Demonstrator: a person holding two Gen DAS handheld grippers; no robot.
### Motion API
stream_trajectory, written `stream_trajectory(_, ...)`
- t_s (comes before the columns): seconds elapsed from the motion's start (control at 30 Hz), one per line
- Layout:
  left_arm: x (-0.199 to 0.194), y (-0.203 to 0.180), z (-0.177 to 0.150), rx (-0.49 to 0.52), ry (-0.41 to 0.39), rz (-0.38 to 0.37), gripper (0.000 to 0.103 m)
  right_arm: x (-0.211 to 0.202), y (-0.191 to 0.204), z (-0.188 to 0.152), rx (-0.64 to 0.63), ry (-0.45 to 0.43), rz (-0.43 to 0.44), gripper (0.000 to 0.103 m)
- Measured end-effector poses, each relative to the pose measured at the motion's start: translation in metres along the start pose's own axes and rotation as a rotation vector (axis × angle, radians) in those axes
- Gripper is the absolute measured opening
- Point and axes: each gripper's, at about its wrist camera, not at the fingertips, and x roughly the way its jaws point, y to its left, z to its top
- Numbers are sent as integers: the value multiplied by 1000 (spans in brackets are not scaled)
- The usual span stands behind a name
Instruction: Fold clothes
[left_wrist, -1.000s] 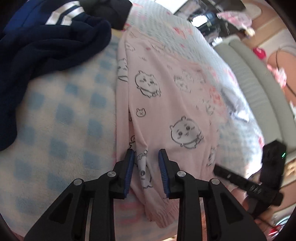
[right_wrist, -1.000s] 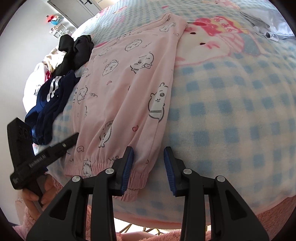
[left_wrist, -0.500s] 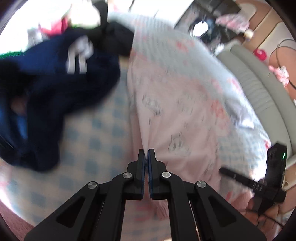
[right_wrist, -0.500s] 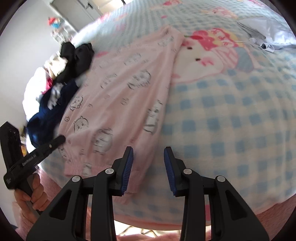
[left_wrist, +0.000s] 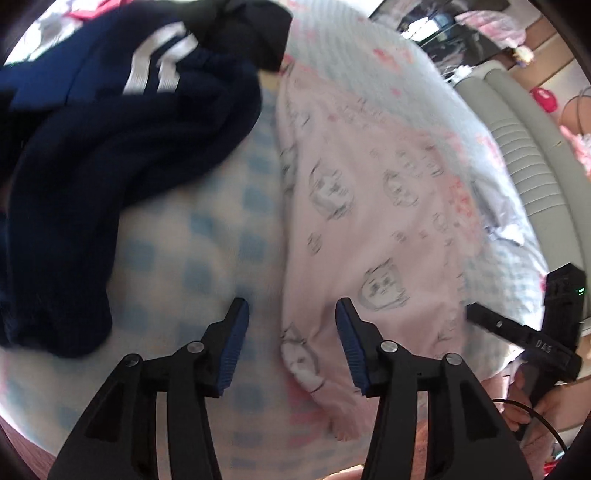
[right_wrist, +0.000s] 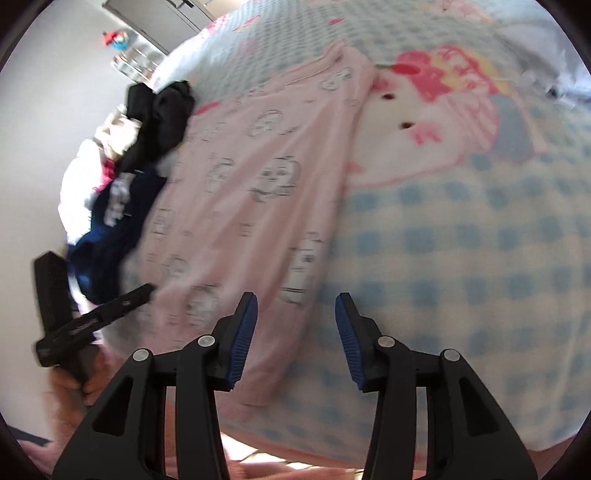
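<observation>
Pink pyjama trousers (left_wrist: 373, 206) with cartoon-face prints lie flat and lengthwise on the blue-checked blanket (left_wrist: 207, 236); they show in the right wrist view too, trousers (right_wrist: 258, 192). My left gripper (left_wrist: 291, 347) is open above the trousers' near left edge, holding nothing. My right gripper (right_wrist: 297, 339) is open over the near right edge of the trousers, also empty. Each gripper shows in the other's view: right one (left_wrist: 532, 332), left one (right_wrist: 88, 317), held by a hand (right_wrist: 74, 387).
A navy garment with white stripes (left_wrist: 110, 140) and a black garment (left_wrist: 251, 33) are heaped left of the trousers. A grey bed rail (left_wrist: 532, 162) runs at the right. The blanket carries a large pink cartoon print (right_wrist: 436, 118).
My left gripper, shut half a second ago, has opened wide and sits slightly right over the trousers' edge. The right gripper stayed open and pulled back a little.
</observation>
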Motion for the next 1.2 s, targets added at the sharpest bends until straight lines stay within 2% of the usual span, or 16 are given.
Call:
stream_trajectory(0.07,1,2,-8,19,-9,8,51,-3,0,-4,-19,-6,-50,45)
stream_trajectory(0.2,-13,11,-9,-32,-6,16,51,-12,0,-11,-47,-4,-140,40)
stream_trajectory(0.27,-31,10,-13,-38,-38,-33,55,-17,-1,-14,-60,-3,-182,41)
stream_trajectory(0.37,-29,11,-21,-30,3,-167,61,-21,-8,-15,14,-21,46,49)
stream_trajectory(0.47,-8,15,-29,-68,68,-176,61,3,-12,-14,73,24,93,49)
stream_trajectory(0.53,-8,12,-32,-75,30,-183,59,19,-8,-19,72,53,113,50)
stream_trajectory(0.57,-9,10,-33,-80,18,-193,59,23,-3,-23,62,71,141,46)
stream_trajectory(0.6,-11,7,-35,-86,8,-196,59,26,6,-27,26,84,165,37)
stream_trajectory(0.73,-3,-23,-33,-6,-11,-210,58,30,25,-28,-45,72,130,36)
stream_trajectory(0.8,5,-26,-32,4,-3,-169,51,39,20,-26,-6,64,129,36)
stream_trajectory(0.83,10,-27,-32,2,9,-148,35,42,18,-27,-2,74,126,28)
stream_trajectory(0.9,10,-29,-34,-9,54,-117,23,39,20,-32,1,90,131,11)
stream_trajectory(0.93,3,-35,-35,18,57,-105,18,26,24,-35,-16,69,145,9)
stream_trajectory(1.0,-17,-44,-39,80,21,-68,16,4,32,-42,-52,39,155,8)
stream_trajectory(1.07,-27,-45,-45,86,25,-90,15,-14,41,-50,-91,19,149,8)
stream_trajectory(1.2,-24,-37,-55,90,73,-109,16,-3,33,-65,-80,62,96,12)
